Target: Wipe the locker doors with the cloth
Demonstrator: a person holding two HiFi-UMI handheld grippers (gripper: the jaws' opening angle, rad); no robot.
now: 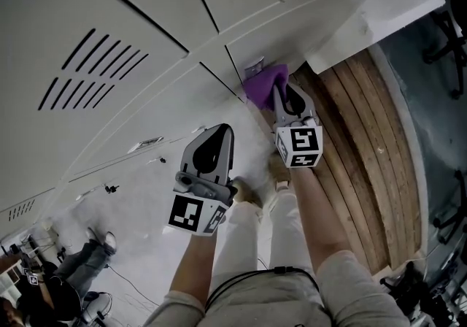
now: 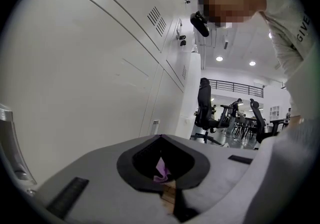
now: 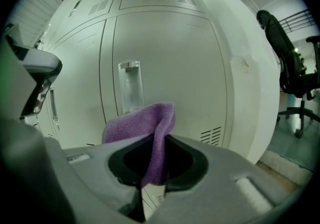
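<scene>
Right gripper (image 1: pixel 279 86) is pinching the purple cloth (image 1: pixel 259 85), fold facing the locker door (image 3: pixel 165 58) for wiping; left gripper (image 1: pixel 221 130) is idling, pressed together.

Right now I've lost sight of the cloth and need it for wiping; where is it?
Clamped in the right gripper, right of centre in the head view, the cloth sits close to the locker handle.

Purple cloth (image 3: pixel 145 125); white locker doors (image 3: pixel 170 68); brown plank floor (image 1: pixel 365 143).

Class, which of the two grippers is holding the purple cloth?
The right gripper: it is shut on the purple cloth, while the left gripper holds nothing.
</scene>
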